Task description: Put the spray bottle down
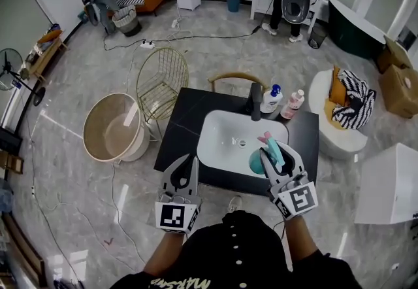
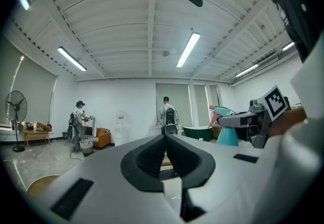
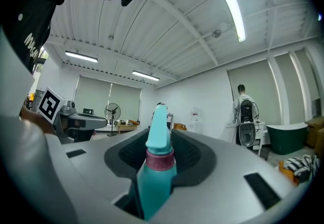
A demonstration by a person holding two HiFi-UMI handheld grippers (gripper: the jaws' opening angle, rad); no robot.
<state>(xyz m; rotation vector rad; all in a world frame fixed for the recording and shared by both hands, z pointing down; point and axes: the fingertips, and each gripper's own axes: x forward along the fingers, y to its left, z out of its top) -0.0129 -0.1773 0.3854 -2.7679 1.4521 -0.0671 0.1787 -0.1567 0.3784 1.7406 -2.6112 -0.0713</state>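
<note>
Spray bottle (image 3: pixel 158 172): teal plastic with a pink collar, held upright in the air over the front right of the basin (image 1: pixel 222 125).
Handling: probably light, stiff-walled and smooth, so slippery if wet. The fill level cannot be told. The narrow neck under the collar looks like the surest hold.
Right gripper (image 3: pixel 161 139): jaws part-way in, pads pressing the bottle just below the collar.
Left gripper (image 2: pixel 165 141): jaws together with nothing between them, over the front edge of the counter (image 1: pixel 177 125).
Set-down: the flat black counter looks steadier than the curved basin.
Obstacles: the faucet (image 1: pixel 255 101) and two bottles (image 1: pixel 271 99) stand behind the basin, so that side is crowded.
</note>
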